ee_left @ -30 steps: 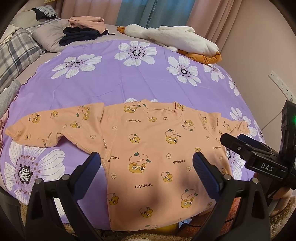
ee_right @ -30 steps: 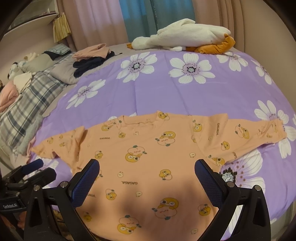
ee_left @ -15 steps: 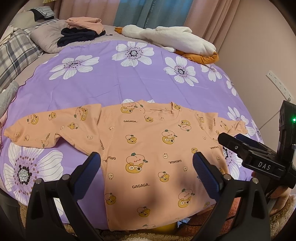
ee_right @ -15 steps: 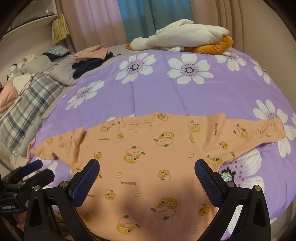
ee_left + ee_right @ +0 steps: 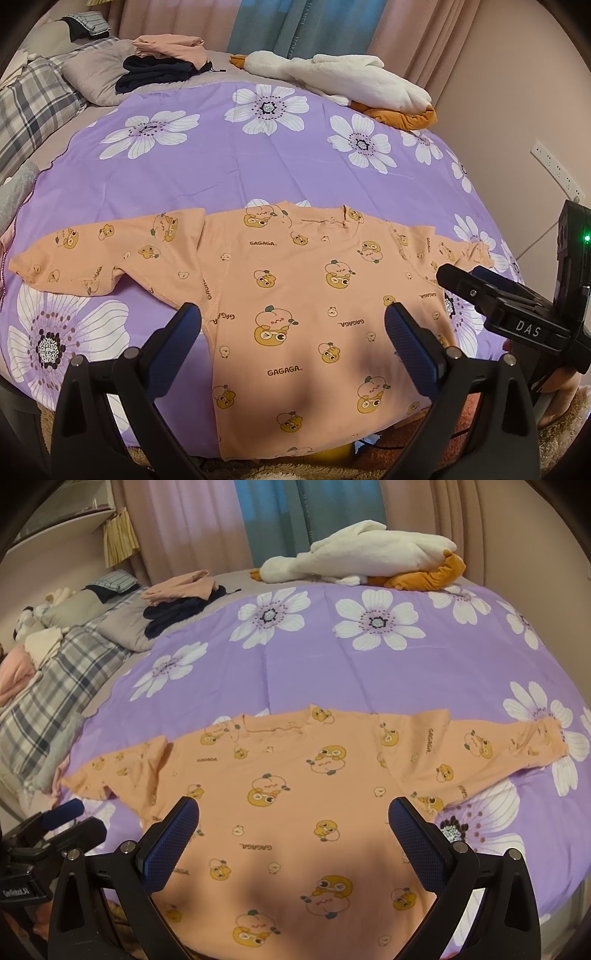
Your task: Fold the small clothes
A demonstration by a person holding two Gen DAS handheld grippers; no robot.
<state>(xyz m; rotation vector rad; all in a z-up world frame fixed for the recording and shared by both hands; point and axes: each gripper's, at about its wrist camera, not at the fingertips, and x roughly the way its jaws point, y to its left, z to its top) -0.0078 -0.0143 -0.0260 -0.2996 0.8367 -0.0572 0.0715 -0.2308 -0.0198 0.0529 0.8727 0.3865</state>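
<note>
A small orange long-sleeved shirt [image 5: 295, 288] with cartoon prints lies flat on the purple flowered bedspread [image 5: 229, 166], both sleeves spread out, its hem hanging over the near bed edge. It also shows in the right wrist view [image 5: 295, 775]. My left gripper [image 5: 291, 325] is open and empty, hovering above the shirt's lower half. My right gripper [image 5: 293, 819] is open and empty, also above the shirt's lower part. The right gripper also shows at the right of the left wrist view [image 5: 517, 310]; the left one shows at the lower left of the right wrist view [image 5: 55, 830].
A white and orange plush toy [image 5: 340, 81] lies at the far edge of the bed. Folded pink and dark clothes [image 5: 162, 62] sit on a grey pillow at the far left, beside a plaid blanket [image 5: 48, 701]. A wall with a socket strip [image 5: 554, 166] is on the right.
Both grippers have drawn slightly back and up from the bed, so the shirt sits a little farther away. The shirt has not moved. Both stay open.
</note>
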